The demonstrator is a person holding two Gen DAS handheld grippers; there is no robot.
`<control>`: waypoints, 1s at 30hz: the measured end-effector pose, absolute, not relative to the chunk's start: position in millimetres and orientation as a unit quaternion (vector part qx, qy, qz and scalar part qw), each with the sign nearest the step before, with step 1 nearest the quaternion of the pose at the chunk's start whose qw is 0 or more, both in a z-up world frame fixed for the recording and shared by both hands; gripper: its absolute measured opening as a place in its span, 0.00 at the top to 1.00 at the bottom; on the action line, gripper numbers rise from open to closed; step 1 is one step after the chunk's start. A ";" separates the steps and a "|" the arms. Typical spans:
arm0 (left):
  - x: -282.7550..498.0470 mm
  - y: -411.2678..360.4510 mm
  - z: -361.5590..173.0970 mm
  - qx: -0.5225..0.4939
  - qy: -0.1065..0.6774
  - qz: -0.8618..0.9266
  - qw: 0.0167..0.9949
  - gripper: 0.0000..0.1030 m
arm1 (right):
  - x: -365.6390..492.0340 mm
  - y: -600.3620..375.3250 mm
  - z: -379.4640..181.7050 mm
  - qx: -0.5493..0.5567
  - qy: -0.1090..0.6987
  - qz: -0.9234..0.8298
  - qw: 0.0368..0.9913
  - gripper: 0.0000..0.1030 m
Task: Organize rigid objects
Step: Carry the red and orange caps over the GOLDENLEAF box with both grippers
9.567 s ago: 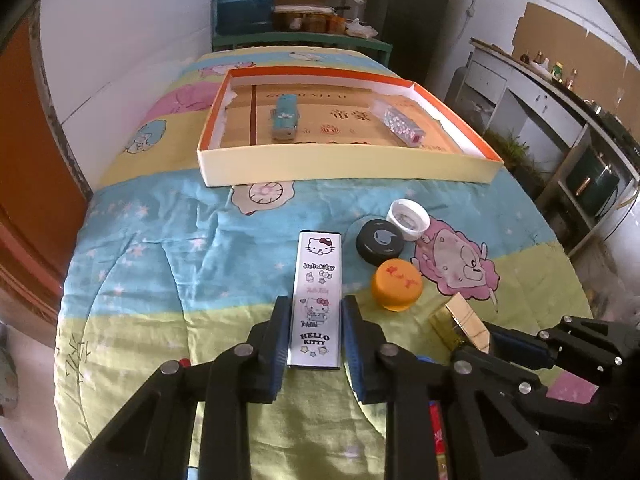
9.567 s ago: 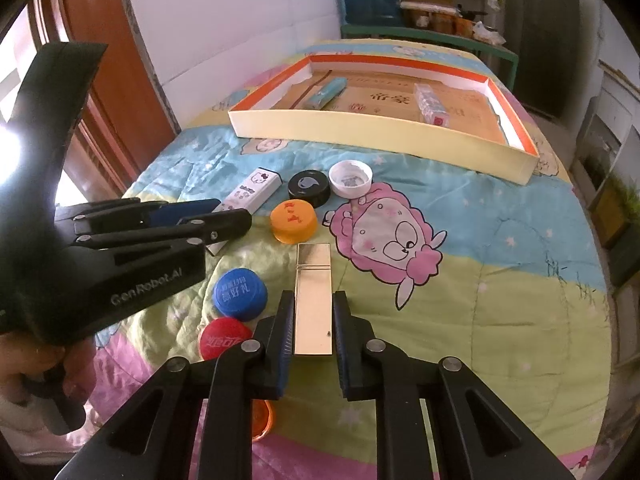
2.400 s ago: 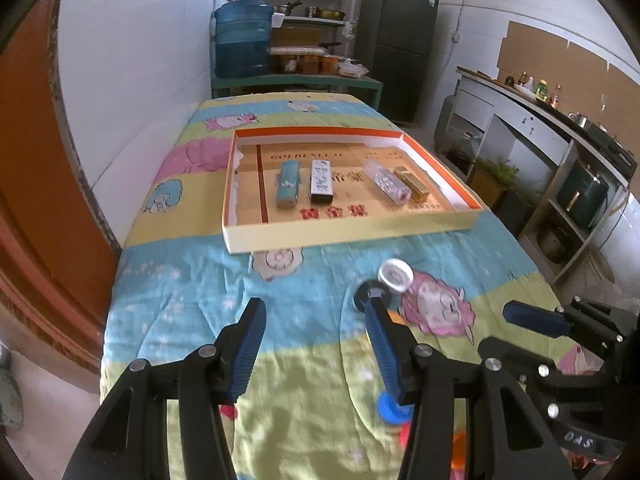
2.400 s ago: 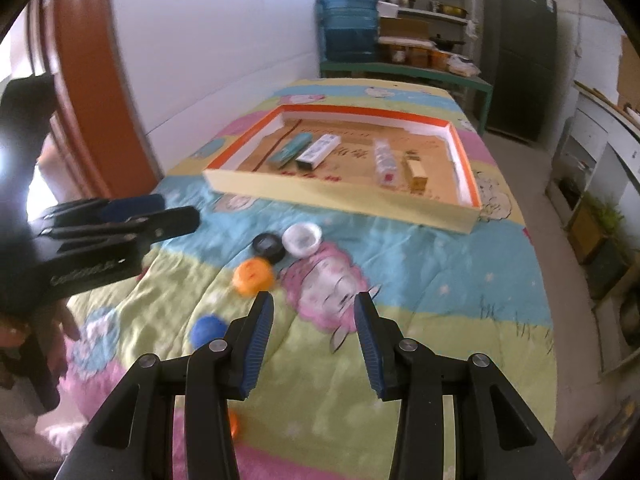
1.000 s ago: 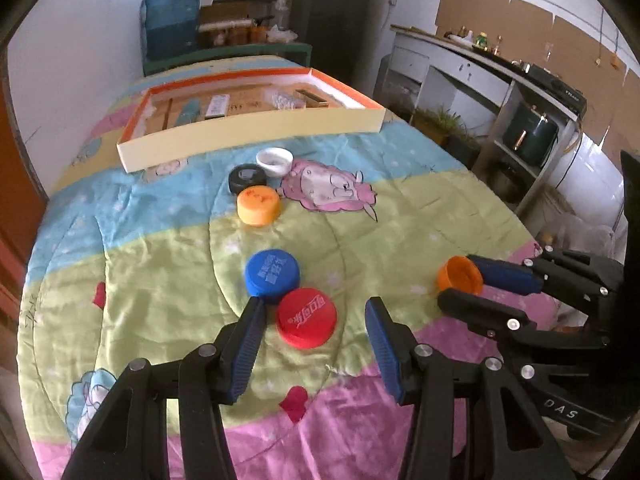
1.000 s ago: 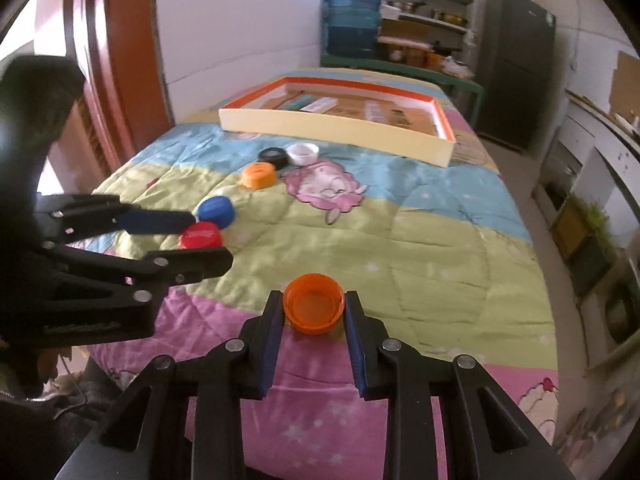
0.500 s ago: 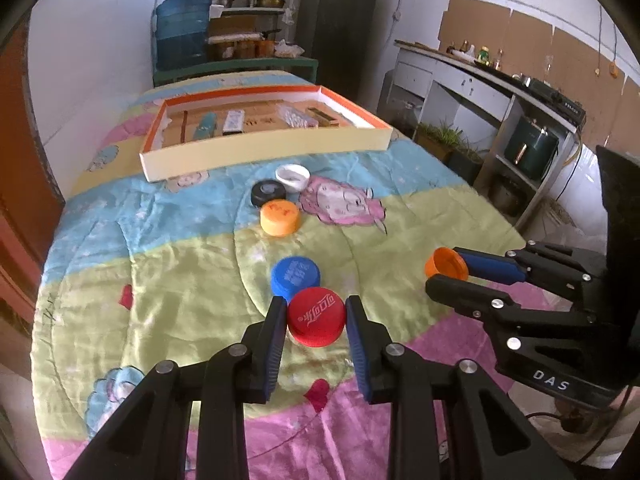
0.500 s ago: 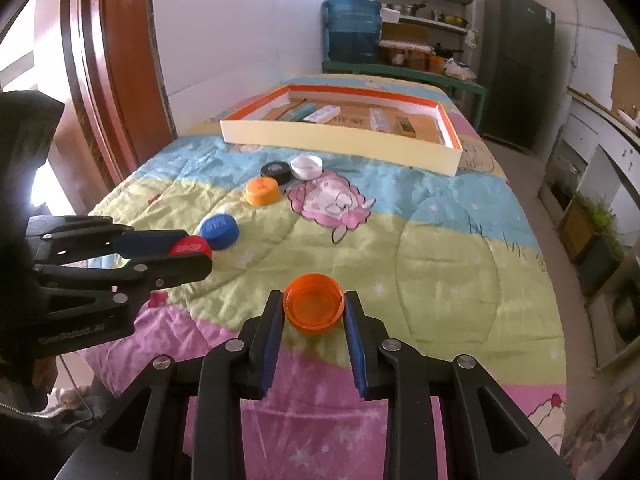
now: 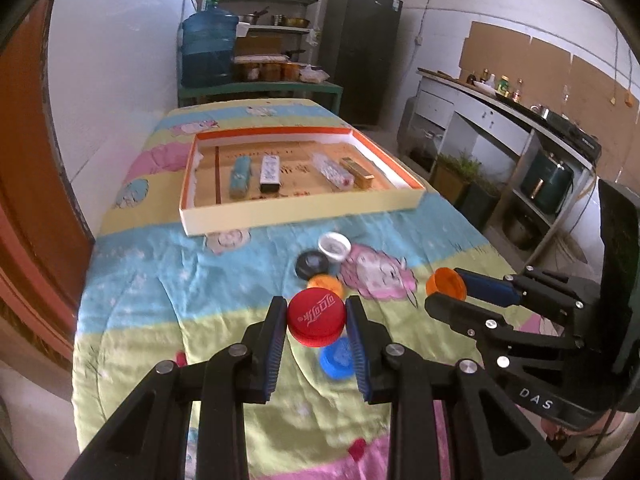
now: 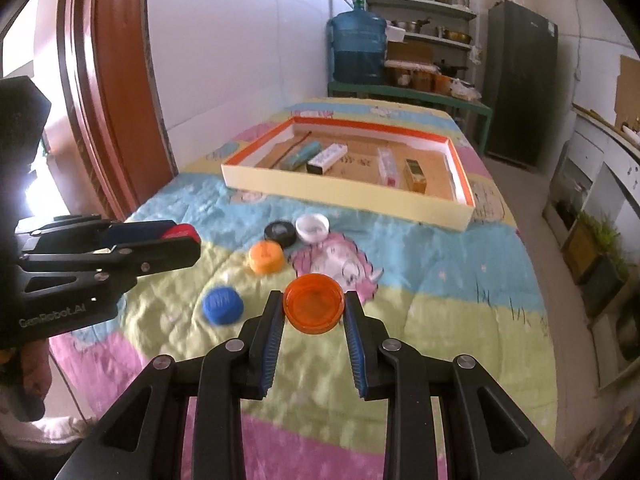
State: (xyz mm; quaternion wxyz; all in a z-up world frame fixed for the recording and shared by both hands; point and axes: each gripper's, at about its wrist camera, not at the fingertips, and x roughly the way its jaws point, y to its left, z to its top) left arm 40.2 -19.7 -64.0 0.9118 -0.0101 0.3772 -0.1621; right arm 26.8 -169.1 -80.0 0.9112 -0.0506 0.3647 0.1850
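Observation:
My left gripper (image 9: 316, 318) is shut on a red bottle cap (image 9: 316, 316) and holds it above the quilt; the same cap (image 10: 182, 232) shows at the left gripper's tip in the right wrist view. My right gripper (image 10: 314, 312) is shut on an orange translucent cap (image 10: 314, 308), also lifted; that cap (image 9: 445, 282) appears at the right in the left wrist view. On the quilt lie a blue cap (image 10: 222, 305), an orange cap (image 10: 266, 256), a black cap (image 10: 281, 233) and a white cap (image 10: 313, 228). The shallow orange-rimmed box (image 9: 280, 212) lies beyond, holding several small boxes.
The colourful quilt (image 10: 440, 280) covers a long table. A brown door frame (image 10: 108, 80) stands on the left. At the far end are a blue water jug (image 10: 356, 50), shelves and a dark fridge (image 10: 520, 80). A counter (image 9: 500, 120) runs along the right.
The left gripper closed on the red cap and lifted it off the quilt. Both grippers have risen and moved toward the box, each carrying its cap.

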 end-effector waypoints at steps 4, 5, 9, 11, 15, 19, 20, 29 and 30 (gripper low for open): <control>54.4 -15.2 -56.3 -0.013 0.371 -0.154 0.915 0.70 | 43.9 -165.6 -74.1 -0.043 0.365 0.188 0.911 0.71; 58.0 -14.1 -53.9 -0.015 0.369 -0.153 0.917 0.70 | 46.8 -164.5 -73.0 -0.042 0.365 0.189 0.911 0.71; 68.7 -9.7 -47.6 -0.022 0.361 -0.154 0.920 0.70 | 58.7 -160.4 -68.2 -0.043 0.363 0.188 0.912 0.71; 75.4 -9.0 -44.0 -0.023 0.357 -0.153 0.921 0.70 | 64.6 -158.8 -66.9 -0.045 0.363 0.187 0.912 0.71; 89.6 -9.1 -38.3 -0.021 0.354 -0.148 0.923 0.70 | 76.2 -157.4 -65.6 -0.047 0.363 0.182 0.913 0.71; 103.0 -9.3 -35.9 -0.021 0.358 -0.143 0.923 0.70 | 88.2 -157.7 -64.8 -0.045 0.365 0.179 0.912 0.71; 106.0 -9.3 -35.3 -0.022 0.358 -0.141 0.923 0.70 | 92.4 -157.6 -64.5 -0.047 0.365 0.177 0.913 0.71; 138.3 -3.4 -40.1 -0.036 0.369 -0.128 0.920 0.70 | 122.6 -160.3 -64.5 -0.050 0.369 0.169 0.913 0.71; 141.3 -3.6 -41.1 -0.037 0.371 -0.127 0.919 0.70 | 125.7 -160.5 -65.3 -0.050 0.370 0.169 0.912 0.71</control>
